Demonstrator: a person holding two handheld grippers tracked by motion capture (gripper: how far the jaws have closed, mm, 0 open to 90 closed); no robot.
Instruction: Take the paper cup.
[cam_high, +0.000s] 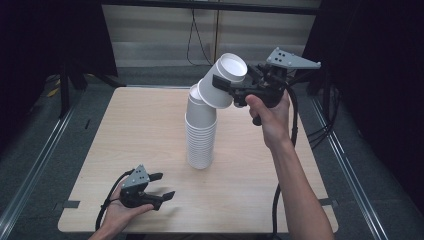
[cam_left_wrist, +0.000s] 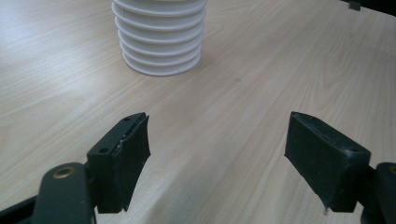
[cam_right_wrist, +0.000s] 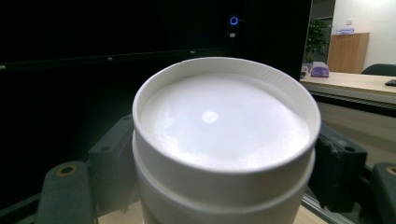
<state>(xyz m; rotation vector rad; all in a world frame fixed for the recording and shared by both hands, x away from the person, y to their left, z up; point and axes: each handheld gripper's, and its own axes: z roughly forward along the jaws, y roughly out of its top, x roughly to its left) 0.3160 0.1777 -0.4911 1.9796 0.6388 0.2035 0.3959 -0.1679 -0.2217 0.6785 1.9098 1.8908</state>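
the right forearm reaches up from the bottom of the high view, wrist raised above the far half of the light wooden desk (cam_high: 150, 125), the hand wrapped round the handle of the right hand-held gripper (cam_high: 223, 80), which points left and roughly level. its black jaws are clenched on the sides of a white paper cup (cam_high: 223, 82), held tilted with its base toward the camera and its mouth hanging over the top of the tall stack of white paper cups (cam_high: 201, 132); whether the held cup's rim touches the topmost cup of the stack cannot be told. in the right gripper view the cup (cam_right_wrist: 224, 135) sits between the jaws, its round base facing out, and its lower wall is cut off by the bottom edge

the left hand rests low at the near left corner of the desk, palm up under the left hand-held gripper (cam_high: 162, 185), which points right toward the middle. its jaws stand apart and released, with only bare desk between them, as the left gripper view (cam_left_wrist: 217, 140) shows; there the foot of the stack (cam_left_wrist: 161, 39) stands well ahead of the jaws, its upper part cut off at the top edge

the stack stands upright near the desk's middle
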